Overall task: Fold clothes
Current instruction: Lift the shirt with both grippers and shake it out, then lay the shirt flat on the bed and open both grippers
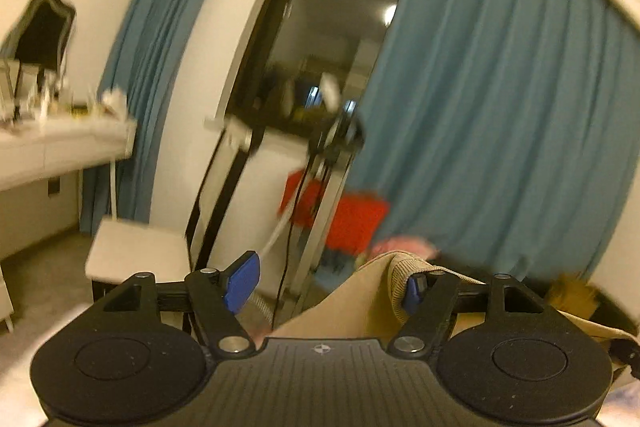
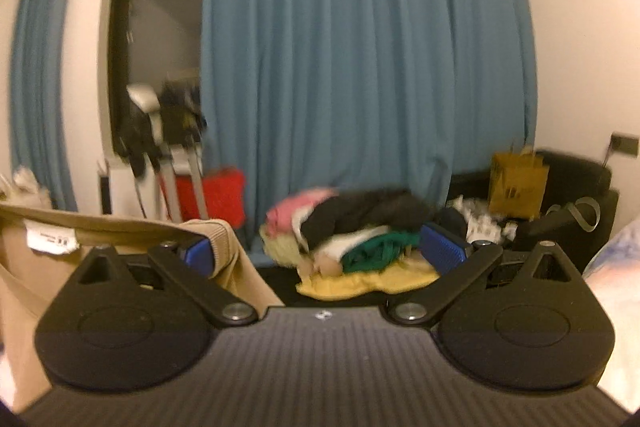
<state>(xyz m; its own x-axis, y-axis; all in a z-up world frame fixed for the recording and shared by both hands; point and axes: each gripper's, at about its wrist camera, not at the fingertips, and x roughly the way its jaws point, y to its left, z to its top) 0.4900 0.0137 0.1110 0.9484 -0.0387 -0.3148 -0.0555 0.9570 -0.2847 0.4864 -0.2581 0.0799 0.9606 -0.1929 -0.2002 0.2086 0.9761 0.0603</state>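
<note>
The tan garment [image 2: 224, 259] hung between both grippers, draped over one blue pad of each. The jaws of the left gripper [image 1: 330, 281] and right gripper [image 2: 322, 253] stood spread. Behind were a clothes pile [image 2: 352, 239], blue curtains [image 2: 360, 67] and perhaps a dark sofa [image 2: 576, 179], blurred.

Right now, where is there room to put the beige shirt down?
Bare spots: the white stool under the desk, and the dark strip before the yellow cloth. Crowded: the clothes pile and the bag-filled dark seat.
</note>
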